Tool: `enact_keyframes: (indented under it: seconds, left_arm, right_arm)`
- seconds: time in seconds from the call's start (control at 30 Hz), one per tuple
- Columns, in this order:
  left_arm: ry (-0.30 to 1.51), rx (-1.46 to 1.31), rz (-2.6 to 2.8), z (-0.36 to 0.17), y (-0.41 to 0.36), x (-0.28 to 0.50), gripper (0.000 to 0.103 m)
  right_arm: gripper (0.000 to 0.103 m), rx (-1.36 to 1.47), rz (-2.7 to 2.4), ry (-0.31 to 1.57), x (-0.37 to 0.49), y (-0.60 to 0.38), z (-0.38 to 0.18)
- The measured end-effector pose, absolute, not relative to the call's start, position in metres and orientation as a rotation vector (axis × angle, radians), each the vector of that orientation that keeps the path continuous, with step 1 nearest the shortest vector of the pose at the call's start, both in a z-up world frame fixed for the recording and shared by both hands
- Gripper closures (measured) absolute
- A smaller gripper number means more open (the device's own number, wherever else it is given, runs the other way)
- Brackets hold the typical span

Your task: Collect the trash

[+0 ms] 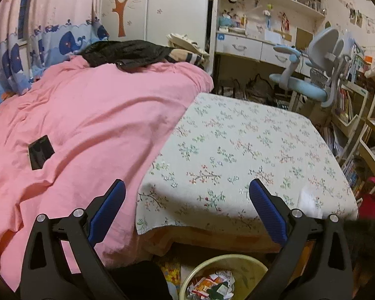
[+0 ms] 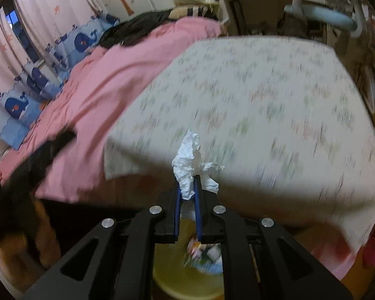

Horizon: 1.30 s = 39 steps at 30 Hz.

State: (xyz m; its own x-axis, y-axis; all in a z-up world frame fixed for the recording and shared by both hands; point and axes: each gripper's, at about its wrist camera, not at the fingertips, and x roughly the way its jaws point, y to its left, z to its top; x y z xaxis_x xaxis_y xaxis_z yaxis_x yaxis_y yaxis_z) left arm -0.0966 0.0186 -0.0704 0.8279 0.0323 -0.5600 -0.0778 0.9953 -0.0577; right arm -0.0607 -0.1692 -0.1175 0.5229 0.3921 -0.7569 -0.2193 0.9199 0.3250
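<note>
Right gripper [image 2: 188, 185] clenched on a crumpled white tissue [image 2: 190, 165], blue fingers [image 2: 197, 200] pressed nearly together with the paper sticking up and out past the tips. Held above the near edge of the desk [image 2: 250, 95], which wears a floral cloth, much smeared by motion blur in the right wrist view. Directly below, at 6 o'clock between the gripper's arms, a yellow-green trash bin [image 2: 172, 270] with colourful wrappers already inside.

Left gripper [image 1: 187, 185] released, blue fingers [image 1: 267, 210] spread wide with nothing between them, poised over the near edge of the same floral desk [image 1: 250, 145]. Same trash bin [image 1: 247, 267] at 6 o'clock in the left wrist view, holding scraps of paper and packaging.

Pink bedspread [image 1: 87, 125] filling 9 o'clock, touching the desk's left side. A dark phone [image 1: 41, 152] lying flat on the bedspread. Black clothing [image 1: 122, 53] heaped at the far end of the bed, near 11 o'clock. Blue-and-grey swivel chair [image 1: 312, 75] at 2 o'clock beyond the desk; bookshelves [image 1: 350, 110] at 3 o'clock.
</note>
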Motion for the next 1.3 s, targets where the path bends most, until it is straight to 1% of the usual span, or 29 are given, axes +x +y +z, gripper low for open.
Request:
enact_keyframes:
  seconds: [0.27, 0.53, 0.57, 0.6, 0.63, 0.67, 0.7, 0.87, 0.9, 0.93, 1.0, 1.03, 1.1, 1.17, 1.3]
  left_arm:
    - [0.532, -0.057, 0.063, -0.056, 0.018, -0.109, 0.008]
    - [0.496, -0.044, 0.066, -0.039, 0.021, -0.127, 0.008]
    - [0.492, -0.042, 0.065, -0.037, 0.020, -0.130, 0.008]
    - [0.486, -0.037, 0.065, -0.035, 0.020, -0.133, 0.008]
    - [0.481, -0.034, 0.065, -0.033, 0.020, -0.137, 0.008]
    - [0.477, -0.030, 0.064, -0.030, 0.020, -0.141, 0.008]
    - [0.475, -0.029, 0.064, -0.029, 0.020, -0.144, 0.007]
    - [0.461, -0.033, 0.076, -0.019, 0.024, -0.160, 0.007]
    - [0.458, -0.032, 0.079, -0.017, 0.024, -0.162, 0.007]
    - [0.455, -0.030, 0.080, -0.014, 0.024, -0.165, 0.007]
    - [0.448, -0.025, 0.082, -0.010, 0.025, -0.171, 0.007]
    - [0.446, -0.024, 0.082, -0.008, 0.025, -0.173, 0.007]
    - [0.445, -0.021, 0.081, -0.005, 0.025, -0.178, 0.007]
    - [0.442, -0.019, 0.076, -0.001, 0.024, -0.183, 0.007]
    - [0.430, -0.008, 0.064, 0.007, 0.018, -0.191, 0.007]
  right_arm:
    - [0.092, 0.147, 0.443, 1.079, -0.095, -0.140, -0.145]
    - [0.085, 0.137, 0.446, 1.136, -0.104, -0.132, -0.163]
    - [0.081, 0.140, 0.443, 1.132, -0.106, -0.132, -0.163]
    - [0.074, 0.145, 0.440, 1.125, -0.106, -0.133, -0.161]
    - [0.069, 0.151, 0.437, 1.117, -0.107, -0.134, -0.160]
    - [0.060, 0.157, 0.434, 1.107, -0.108, -0.135, -0.158]
    - [0.056, 0.160, 0.430, 1.097, -0.113, -0.137, -0.155]
    - [0.053, 0.174, 0.430, 1.045, -0.125, -0.137, -0.145]
    - [0.047, 0.172, 0.419, 1.014, -0.128, -0.139, -0.139]
    - [0.044, 0.163, 0.398, 0.975, -0.132, -0.142, -0.132]
    - [0.030, 0.141, 0.346, 0.894, -0.137, -0.145, -0.117]
    - [0.027, 0.121, 0.301, 0.838, -0.141, -0.147, -0.107]
    - [0.015, 0.079, 0.200, 0.729, -0.150, -0.153, -0.088]
    - [0.009, 0.040, 0.081, 0.607, -0.161, -0.159, -0.068]
    - [0.008, 0.028, -0.023, 0.447, -0.179, -0.166, -0.040]
